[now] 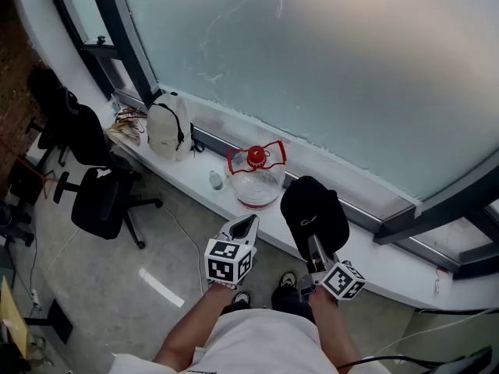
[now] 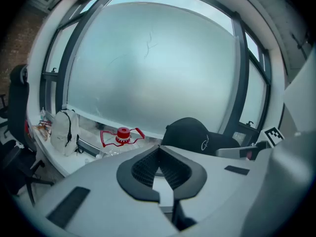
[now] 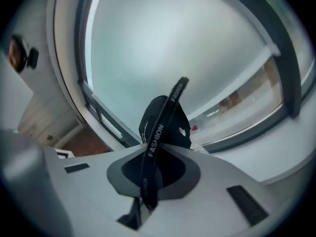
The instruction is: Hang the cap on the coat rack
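While the right gripper [image 1: 313, 244] holds the black cap [image 1: 314, 213] up over the window ledge [image 1: 374, 259], jaws clamped on its strap [image 3: 157, 142], the left gripper [image 1: 247, 224] hovers alongside, jaws together and empty. A clear, red-capped water jug [image 1: 257, 179] stands on the ledge, its contents unclear.

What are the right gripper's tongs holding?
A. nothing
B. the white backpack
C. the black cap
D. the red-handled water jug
C: the right gripper has its tongs shut on the FASHION strap of the black cap.
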Demonstrator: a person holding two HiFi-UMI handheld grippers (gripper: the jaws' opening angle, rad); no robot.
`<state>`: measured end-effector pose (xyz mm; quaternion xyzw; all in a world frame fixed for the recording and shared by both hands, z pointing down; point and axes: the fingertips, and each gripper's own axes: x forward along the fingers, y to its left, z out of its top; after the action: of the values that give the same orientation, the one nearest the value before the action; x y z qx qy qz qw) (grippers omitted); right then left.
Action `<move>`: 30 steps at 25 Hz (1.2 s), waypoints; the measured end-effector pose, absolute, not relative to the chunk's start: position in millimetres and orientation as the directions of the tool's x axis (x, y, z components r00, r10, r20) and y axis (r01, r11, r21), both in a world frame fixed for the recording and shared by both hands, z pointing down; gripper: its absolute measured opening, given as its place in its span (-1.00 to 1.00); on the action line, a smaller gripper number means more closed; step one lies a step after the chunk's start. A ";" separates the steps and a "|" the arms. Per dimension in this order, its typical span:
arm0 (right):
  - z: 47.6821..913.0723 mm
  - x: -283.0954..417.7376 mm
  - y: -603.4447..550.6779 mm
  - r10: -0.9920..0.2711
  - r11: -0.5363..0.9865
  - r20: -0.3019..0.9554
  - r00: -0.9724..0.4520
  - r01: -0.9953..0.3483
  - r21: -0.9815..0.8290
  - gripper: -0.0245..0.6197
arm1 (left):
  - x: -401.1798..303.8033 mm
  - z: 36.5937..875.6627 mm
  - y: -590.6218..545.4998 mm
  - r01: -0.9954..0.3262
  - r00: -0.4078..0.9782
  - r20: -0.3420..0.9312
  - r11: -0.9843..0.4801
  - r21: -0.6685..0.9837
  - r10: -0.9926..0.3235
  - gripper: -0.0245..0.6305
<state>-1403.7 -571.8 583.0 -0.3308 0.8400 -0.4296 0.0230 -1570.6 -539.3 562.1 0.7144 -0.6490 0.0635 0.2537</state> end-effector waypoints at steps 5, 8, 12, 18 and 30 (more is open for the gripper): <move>575.1 -1388.2 -550.7 -0.723 0.424 0.343 -0.600 -0.777 -0.465 -0.86 | -1564.0 563.2 -515.5 -0.961 0.209 0.407 -0.110 0.252 -0.889 -0.91; 565.1 -1376.4 -529.8 -0.773 0.388 0.331 -0.541 -0.817 -0.427 -0.86 | -1549.2 562.6 -503.8 -0.945 0.274 0.386 -0.172 0.277 -0.881 -0.91; 557.0 -1378.3 -504.4 -0.781 0.378 0.320 -0.536 -0.814 -0.441 -0.86 | -1539.4 553.3 -491.5 -0.935 0.312 0.358 -0.217 0.281 -0.880 -0.91; 552.6 -1373.6 -489.5 -0.767 0.359 0.295 -0.570 -0.762 -0.539 -0.86 | -1526.3 542.4 -484.6 -0.932 0.321 0.335 -0.232 0.280 -0.886 -0.91; 560.6 -1338.1 -480.1 -0.762 0.335 0.337 -0.553 -0.782 -0.526 -0.86 | -1488.5 541.4 -472.7 -0.926 0.335 0.340 -0.241 0.289 -0.879 -0.91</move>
<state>-1338.1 -480.1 560.6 -0.4725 0.8168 -0.3307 -0.0152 -1488.5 -472.7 541.4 0.7860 -0.5741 0.0536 0.2230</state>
